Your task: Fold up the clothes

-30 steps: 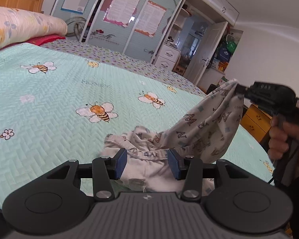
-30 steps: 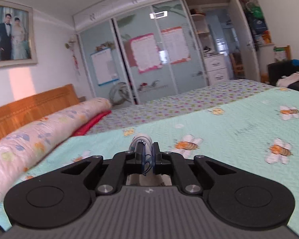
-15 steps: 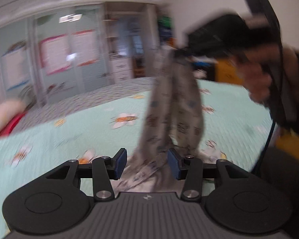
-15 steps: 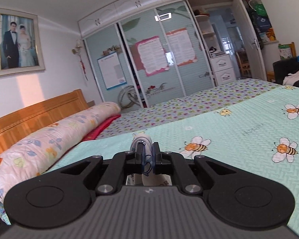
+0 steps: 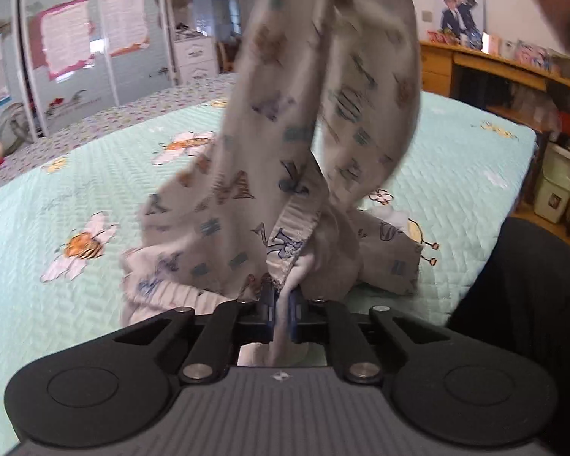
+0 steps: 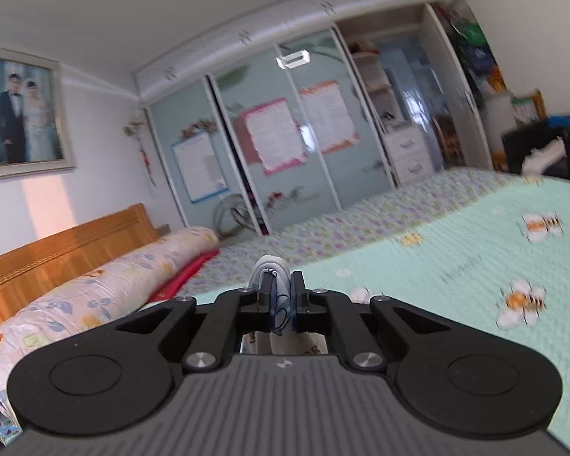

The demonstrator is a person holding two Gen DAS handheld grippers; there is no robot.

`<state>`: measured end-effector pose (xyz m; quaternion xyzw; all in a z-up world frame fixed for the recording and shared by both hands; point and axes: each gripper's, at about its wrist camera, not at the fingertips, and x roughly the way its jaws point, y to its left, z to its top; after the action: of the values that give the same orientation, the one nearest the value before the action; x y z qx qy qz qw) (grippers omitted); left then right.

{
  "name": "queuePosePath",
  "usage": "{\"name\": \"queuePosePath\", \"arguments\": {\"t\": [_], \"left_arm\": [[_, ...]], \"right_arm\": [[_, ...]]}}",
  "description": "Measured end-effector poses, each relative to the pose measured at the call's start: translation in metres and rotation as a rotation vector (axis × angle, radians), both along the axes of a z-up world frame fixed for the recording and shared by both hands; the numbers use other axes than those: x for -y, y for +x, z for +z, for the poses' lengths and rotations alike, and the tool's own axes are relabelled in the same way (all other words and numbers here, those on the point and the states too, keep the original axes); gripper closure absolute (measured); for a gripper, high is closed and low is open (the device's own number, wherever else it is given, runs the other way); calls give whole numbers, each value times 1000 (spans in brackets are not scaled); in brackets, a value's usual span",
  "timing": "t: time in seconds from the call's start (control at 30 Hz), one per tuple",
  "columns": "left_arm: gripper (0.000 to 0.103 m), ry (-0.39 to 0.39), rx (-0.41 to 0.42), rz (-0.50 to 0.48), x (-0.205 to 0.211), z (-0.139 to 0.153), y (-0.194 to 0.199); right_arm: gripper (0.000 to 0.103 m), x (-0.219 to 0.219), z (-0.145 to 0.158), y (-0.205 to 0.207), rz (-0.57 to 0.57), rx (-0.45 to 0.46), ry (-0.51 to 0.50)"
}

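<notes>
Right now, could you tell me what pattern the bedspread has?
The bedspread is pale green, quilted, printed with bees; clearest in the left wrist view.

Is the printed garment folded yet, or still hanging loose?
Not folded. The printed garment hangs bunched above the bedspread, its lower part slumped there. The left gripper, jaws just closed, pinches its hem.

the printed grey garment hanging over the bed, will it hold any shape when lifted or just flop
Probably floppy: the garment hangs in loose folds, its lower part slumped on the bedspread. It seems light, since the left gripper and the right gripper each hold it by a thin pinch. Likely to swing when moved.
</notes>
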<state>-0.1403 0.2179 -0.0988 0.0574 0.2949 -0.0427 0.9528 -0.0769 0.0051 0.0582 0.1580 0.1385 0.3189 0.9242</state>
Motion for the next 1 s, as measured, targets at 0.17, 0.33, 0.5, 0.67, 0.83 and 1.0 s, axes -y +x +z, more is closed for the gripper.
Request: {"name": "queuePosePath", "arguments": {"t": [0.17,0.33,0.5,0.67,0.83,1.0], "left_arm": [[97,-18,115,142,-18,25,-23],[97,-97,295,344,-60,75,-51],[97,-100,417,464,-81,106,-78],[96,-177,460,606,-104,106,-118],[95,-237,428,669,-116,108,-145],[95,-269,335,687,-122,91,-141]], "right_arm": [[97,-4,-12,15,-16,-26,-11],[97,-13,-2,40,-56,-35,24],[97,-28,14,65,-60,-41,83],[97,-46,10,72,-61,-36,50],[97,-65,13,95,-53,-70,62],[82,-109,3,113,14,-75,-29]]}}
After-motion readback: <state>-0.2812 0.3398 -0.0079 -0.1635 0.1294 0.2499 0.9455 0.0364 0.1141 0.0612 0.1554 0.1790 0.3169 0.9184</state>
